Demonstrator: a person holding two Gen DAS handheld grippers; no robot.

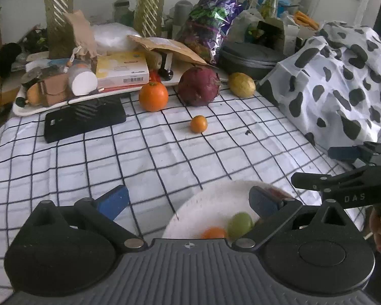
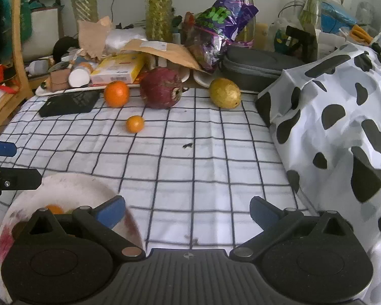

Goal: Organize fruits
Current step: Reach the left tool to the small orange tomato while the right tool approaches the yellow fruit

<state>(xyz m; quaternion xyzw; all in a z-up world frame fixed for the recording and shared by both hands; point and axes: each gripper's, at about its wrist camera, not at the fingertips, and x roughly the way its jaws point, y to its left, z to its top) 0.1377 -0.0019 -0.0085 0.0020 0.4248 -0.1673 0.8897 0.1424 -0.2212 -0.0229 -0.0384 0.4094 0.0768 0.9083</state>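
Observation:
On the checked cloth a white plate [image 1: 205,206] [image 2: 71,185] sits close in front of me, holding a green fruit [image 1: 240,225] and a small orange fruit [image 1: 214,233] [image 2: 54,208]. My left gripper [image 1: 188,199] hangs open over the plate's near side with nothing between its fingers. My right gripper [image 2: 188,212] is open and empty to the right of the plate. Farther back lie a large orange [image 1: 153,96] [image 2: 116,94], a dark red round fruit [image 1: 198,86] [image 2: 162,87], a yellow fruit [image 1: 241,84] [image 2: 225,92] and a small tangerine [image 1: 198,124] [image 2: 135,124].
A black flat device [image 1: 85,120] [image 2: 69,103] lies at the back left by a cluttered white tray [image 1: 28,110]. A cow-spotted cloth [image 1: 343,81] [image 2: 337,127] rises at the right. Vases, bags and a dark case [image 1: 251,61] crowd the back edge.

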